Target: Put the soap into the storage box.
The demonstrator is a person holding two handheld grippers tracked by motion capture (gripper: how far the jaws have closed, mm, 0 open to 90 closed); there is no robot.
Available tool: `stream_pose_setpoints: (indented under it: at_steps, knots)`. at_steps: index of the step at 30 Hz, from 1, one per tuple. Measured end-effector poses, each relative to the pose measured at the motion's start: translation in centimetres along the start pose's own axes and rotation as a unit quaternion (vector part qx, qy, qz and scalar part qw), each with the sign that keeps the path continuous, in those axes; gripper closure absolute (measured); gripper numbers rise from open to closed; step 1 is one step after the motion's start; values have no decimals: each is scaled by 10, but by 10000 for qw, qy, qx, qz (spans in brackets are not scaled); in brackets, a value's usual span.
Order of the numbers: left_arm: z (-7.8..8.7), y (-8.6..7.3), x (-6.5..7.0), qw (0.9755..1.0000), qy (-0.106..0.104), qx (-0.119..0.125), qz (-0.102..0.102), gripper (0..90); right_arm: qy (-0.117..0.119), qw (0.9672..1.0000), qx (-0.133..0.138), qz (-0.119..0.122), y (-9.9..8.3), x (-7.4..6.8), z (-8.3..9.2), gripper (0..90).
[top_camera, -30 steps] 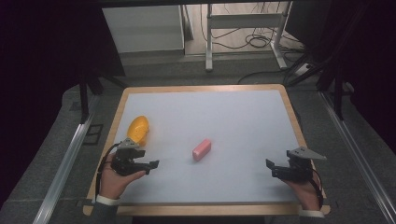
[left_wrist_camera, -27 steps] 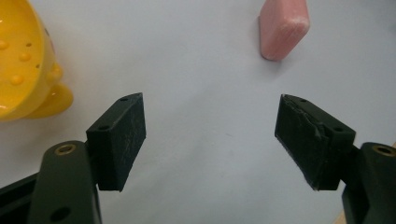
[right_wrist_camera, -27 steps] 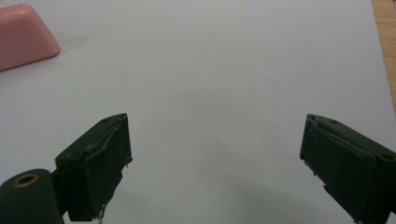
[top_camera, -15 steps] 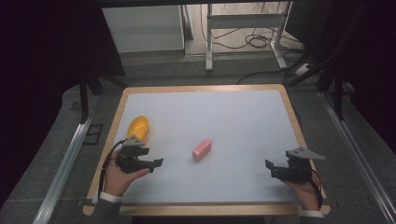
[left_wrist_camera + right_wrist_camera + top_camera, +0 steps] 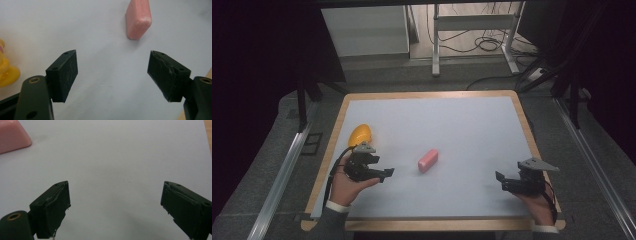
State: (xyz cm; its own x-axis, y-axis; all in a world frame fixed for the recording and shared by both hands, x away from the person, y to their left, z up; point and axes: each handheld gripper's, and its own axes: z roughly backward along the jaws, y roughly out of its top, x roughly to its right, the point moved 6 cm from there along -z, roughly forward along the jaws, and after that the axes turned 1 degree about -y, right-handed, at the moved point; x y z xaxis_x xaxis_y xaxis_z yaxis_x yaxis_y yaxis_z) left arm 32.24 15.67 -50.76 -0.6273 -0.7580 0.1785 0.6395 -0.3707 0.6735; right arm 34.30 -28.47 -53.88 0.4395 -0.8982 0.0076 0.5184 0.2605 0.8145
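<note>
One pink block (image 5: pixel 428 160), one yellow rubber toy (image 5: pixel 360 135), two black grippers — left gripper (image 5: pixel 384 174), right gripper (image 5: pixel 500 180) — one white-topped table (image 5: pixel 462 120) with wooden rim

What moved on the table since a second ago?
The left gripper slid a little toward the pink block, its fingers open with nothing between them. Nothing was taken hold of or let go. The right gripper, pink block and yellow toy stayed put.

A pink rounded block (image 5: pixel 428 160) lay flat near the middle of the white table top. It was angled slightly and touched nothing.
</note>
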Motion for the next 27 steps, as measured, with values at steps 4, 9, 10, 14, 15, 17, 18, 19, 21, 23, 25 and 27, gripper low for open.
stream_pose_setpoints:
  at_steps: [4, 9, 10, 14, 15, 17, 18, 19, 21, 23, 25, 27]
  knots:
    - [-3, 4, 2, 10000, -15, -30, -27, 248, -5, 10000, -6, 7, 0, 0, 0, 84]
    - [-10, 11, 5, 9999, -69, -90, -60, 248, -4, 10000, -30, 26, 0, -1, -1, 84]
    - [-12, 13, 6, 9999, -90, -111, -64, 248, -7, 10000, -33, 27, 0, -1, -1, 84]
    - [-18, 20, 9, 9997, -149, -174, -119, 247, -10, 10000, -40, 43, 0, -2, -1, 84]
    - [-20, 21, 10, 9996, -161, -189, -131, 247, -8, 10000, -41, 45, 0, -2, -1, 84]
    - [-22, 24, 11, 9995, -168, -226, -164, 247, -4, 10000, -43, 44, -1, -2, -1, 84]
    - [-23, 25, 12, 9994, -190, -244, -167, 248, -11, 10000, -45, 47, -1, -2, -1, 84]
    - [-25, 26, 12, 9994, -202, -244, -160, 247, -11, 10000, -44, 45, -1, -2, -1, 84]
    - [-27, 28, 13, 9992, -210, -289, -203, 247, -16, 10000, -43, 48, -1, -1, -1, 84]
    - [-29, 30, 15, 9990, -218, -310, -218, 247, -25, 10000, -46, 49, -1, -1, -1, 84]
    - [-30, 32, 16, 9988, -220, -361, -263, 247, -31, 10000, -48, 50, -1, -1, -1, 84]
    - [-32, 34, 17, 9988, -234, -357, -250, 247, -36, 10000, -45, 51, -1, 0, -1, 84]
